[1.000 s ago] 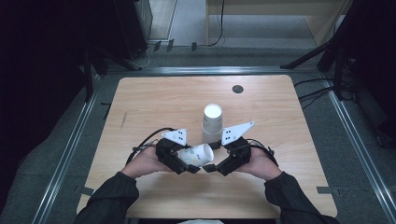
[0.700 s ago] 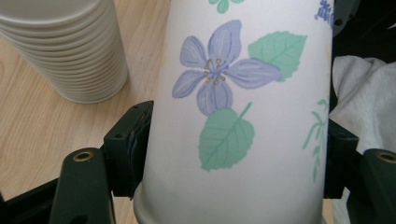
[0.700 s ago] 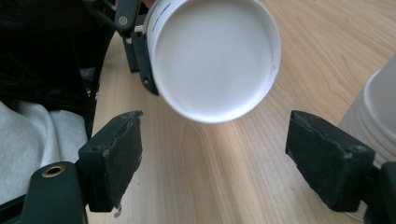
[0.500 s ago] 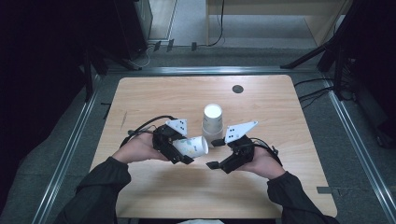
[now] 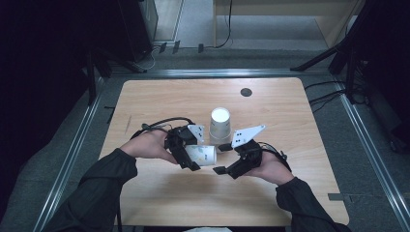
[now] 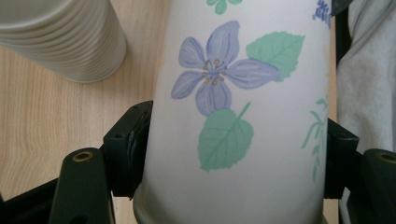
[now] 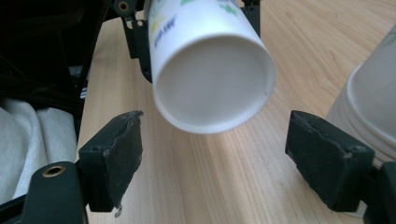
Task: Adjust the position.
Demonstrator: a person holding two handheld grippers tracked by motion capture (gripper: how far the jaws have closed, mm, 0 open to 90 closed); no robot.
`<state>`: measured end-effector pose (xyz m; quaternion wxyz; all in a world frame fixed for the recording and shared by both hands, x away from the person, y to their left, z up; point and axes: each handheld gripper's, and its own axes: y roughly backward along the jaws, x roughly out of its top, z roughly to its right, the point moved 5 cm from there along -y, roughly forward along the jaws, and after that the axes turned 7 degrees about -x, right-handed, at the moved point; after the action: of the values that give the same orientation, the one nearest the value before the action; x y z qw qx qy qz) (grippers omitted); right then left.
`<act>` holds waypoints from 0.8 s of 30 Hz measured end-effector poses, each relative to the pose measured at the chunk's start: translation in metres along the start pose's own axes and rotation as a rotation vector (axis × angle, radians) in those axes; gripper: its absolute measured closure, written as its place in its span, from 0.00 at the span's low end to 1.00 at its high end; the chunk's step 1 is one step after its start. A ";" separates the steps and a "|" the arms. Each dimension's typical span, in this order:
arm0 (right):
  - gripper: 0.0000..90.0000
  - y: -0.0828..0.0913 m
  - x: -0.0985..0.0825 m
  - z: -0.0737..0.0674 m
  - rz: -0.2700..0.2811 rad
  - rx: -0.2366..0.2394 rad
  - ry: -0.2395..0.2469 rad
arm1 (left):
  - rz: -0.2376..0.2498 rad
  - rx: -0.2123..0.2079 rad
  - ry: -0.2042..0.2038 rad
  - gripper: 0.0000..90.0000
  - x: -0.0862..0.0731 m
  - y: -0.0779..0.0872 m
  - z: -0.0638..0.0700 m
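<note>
In the left gripper view the cup [image 6: 233, 116] runs off the top and bottom of the picture, so we cannot see its rim or base there, and the stack [image 6: 60, 37] beside it is cut off at the upper left corner. In the right gripper view the stack [image 7: 373, 107] shows as a slice at the right edge, and the printing on the cup [image 7: 210, 65] is blurred beyond reading. From the high view our left hand [image 5: 147, 144] covers much of the left gripper [image 5: 189, 155], and we cannot make out its fingers clearly.

We hold the cup on its side above the tabletop [image 5: 159, 96], near our edge and just in front of the stack [image 5: 220, 126], which stands upside down. The left gripper's fingers [image 6: 126, 149] clench the cup's wall from both sides, near its rim. The cup's base points toward the right gripper [image 5: 223, 158], whose fingers [image 7: 116, 154] stand wide apart, released; the base hangs just ahead of the gap between them, touching neither
</note>
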<state>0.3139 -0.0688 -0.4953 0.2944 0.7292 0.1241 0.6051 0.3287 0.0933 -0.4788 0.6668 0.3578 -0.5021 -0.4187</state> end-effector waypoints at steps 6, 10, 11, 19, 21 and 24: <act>0.23 -0.010 -0.003 0.000 -0.017 0.004 0.020 | -0.086 0.009 0.007 0.31 0.001 -0.013 -0.004; 0.24 -0.015 -0.003 0.001 -0.022 -0.002 0.021 | -0.120 0.016 0.001 0.31 0.003 -0.018 -0.004; 0.24 -0.016 -0.003 0.000 -0.030 0.001 0.025 | -0.122 0.013 -0.003 0.31 0.003 -0.019 -0.003; 0.27 -0.025 -0.005 -0.006 -0.057 0.031 0.049 | -0.123 -0.017 -0.016 0.31 0.008 -0.023 0.000; 0.28 -0.028 -0.005 -0.008 -0.071 0.035 0.047 | -0.127 -0.023 -0.014 0.31 0.008 -0.024 0.001; 0.34 -0.031 -0.005 -0.008 -0.075 0.042 0.058 | -0.129 -0.022 -0.024 0.30 0.010 -0.026 0.002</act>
<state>0.3101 -0.0445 -0.5162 0.2979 0.7121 0.1726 0.6119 0.3234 0.0739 -0.4979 0.6362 0.3768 -0.4813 -0.4707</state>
